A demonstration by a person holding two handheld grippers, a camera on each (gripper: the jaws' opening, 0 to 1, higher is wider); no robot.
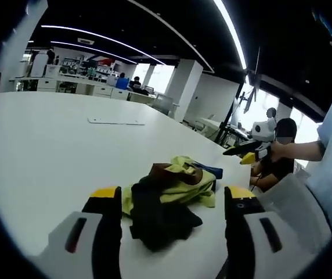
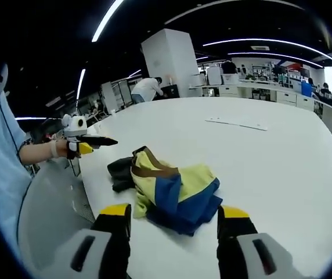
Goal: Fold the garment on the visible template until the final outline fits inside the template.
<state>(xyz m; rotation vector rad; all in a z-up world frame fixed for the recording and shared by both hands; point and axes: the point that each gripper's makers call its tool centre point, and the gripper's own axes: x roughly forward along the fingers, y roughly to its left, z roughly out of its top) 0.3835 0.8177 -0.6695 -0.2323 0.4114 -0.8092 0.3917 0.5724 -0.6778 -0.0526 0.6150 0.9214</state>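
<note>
Both grippers released, nothing between the jaws. Left gripper [image 1: 173, 200] hangs just short of the garment [image 1: 172, 197] in the left gripper view, jaws spread wide, yellow-tipped, one on each side of the heap's near edge but not touching it. Right gripper [image 2: 174, 218] same pose in the right gripper view, jaws apart either side of the garment [image 2: 174, 192], clear of the cloth. Garment is a crumpled, bunched heap on the white table [image 1: 50, 151], near the table's edge on the person's side. Colours: pale yellow-green body, blue panels, brown trim band, black part sticking out on one side. From the left gripper view the black part lies nearest the camera; from the right gripper view blue and yellow are nearest, black at the far left of the heap. Not flat, layers overlapping, outline irregular. Right gripper [image 1: 248, 152] also seen beyond the garment in the left gripper view, held by a hand [image 1: 277, 152]; left gripper [image 2: 99, 141] likewise in the right gripper view. Flat white sheet [image 1: 115, 121] lies well apart from the garment, farther across the table.
</note>
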